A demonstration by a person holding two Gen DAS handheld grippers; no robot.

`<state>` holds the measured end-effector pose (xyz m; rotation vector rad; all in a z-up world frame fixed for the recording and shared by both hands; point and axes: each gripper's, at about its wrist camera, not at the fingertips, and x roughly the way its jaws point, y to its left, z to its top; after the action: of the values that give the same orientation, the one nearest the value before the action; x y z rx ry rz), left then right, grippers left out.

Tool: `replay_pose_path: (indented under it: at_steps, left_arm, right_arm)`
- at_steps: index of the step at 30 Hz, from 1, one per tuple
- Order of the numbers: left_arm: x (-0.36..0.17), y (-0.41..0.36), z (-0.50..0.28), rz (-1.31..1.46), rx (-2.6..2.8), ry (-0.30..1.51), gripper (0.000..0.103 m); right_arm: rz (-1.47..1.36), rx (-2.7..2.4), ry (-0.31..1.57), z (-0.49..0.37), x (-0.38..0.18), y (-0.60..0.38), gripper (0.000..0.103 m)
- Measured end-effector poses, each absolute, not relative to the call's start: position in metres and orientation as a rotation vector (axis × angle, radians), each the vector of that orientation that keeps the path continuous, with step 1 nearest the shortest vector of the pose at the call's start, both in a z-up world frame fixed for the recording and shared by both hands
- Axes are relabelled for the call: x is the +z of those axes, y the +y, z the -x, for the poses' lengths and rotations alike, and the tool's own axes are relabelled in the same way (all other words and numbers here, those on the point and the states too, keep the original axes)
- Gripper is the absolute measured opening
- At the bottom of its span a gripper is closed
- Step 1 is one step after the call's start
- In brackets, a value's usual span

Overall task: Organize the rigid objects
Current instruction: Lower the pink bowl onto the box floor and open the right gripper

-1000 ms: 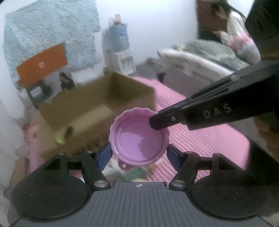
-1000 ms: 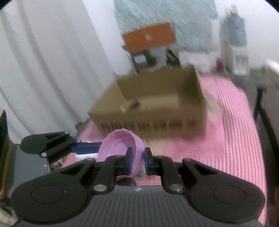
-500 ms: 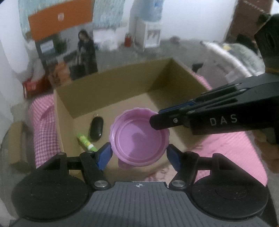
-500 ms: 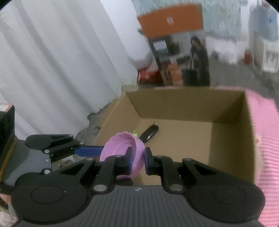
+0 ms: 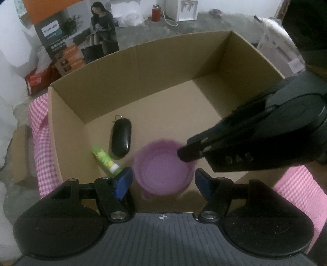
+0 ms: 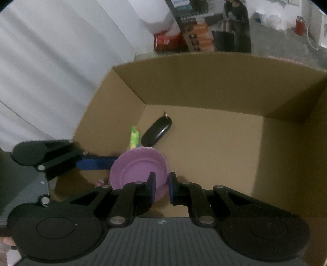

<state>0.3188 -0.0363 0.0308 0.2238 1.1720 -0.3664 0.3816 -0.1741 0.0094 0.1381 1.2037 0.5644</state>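
Note:
A purple lid (image 5: 163, 171) hangs over the near part of an open cardboard box (image 5: 143, 67), held from two sides. My left gripper (image 5: 163, 181) has its blue pads against the lid's left and right edges. My right gripper (image 6: 161, 184) is shut on the lid's (image 6: 139, 167) rim; in the left wrist view it (image 5: 184, 153) comes in from the right. The lid is blurred in the left view. On the box (image 6: 204, 81) floor lie a black key fob (image 5: 121, 139) and a green tube (image 5: 104, 159), just beyond and left of the lid.
The box stands on a pink checked cloth (image 5: 38, 126). Behind it on the grey floor are a printed carton (image 5: 61, 41), a red packet (image 5: 34, 79) and a red can (image 5: 156, 12). A white curtain (image 6: 51, 61) hangs at the left.
Both grippers carried the lid from in front of the box to over its inside and tipped downward. The box floor, key fob and tube now show below.

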Motion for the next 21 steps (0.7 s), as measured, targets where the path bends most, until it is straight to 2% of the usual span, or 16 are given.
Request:
replay_pose_path:
  at_steps: [9, 21]
  left_arm:
    - [0.034, -0.034, -0.317, -0.206, -0.343, 1.140, 0.068]
    - [0.093, -0.024, -0.261, -0.170, -0.339, 0.948, 0.068]
  right_arm:
    - [-0.169, 0.559, 1.195, -0.387, 0.003, -0.179, 0.015]
    - [-0.298, 0.586, 0.918, -0.318, 0.077, -0.230, 0.015]
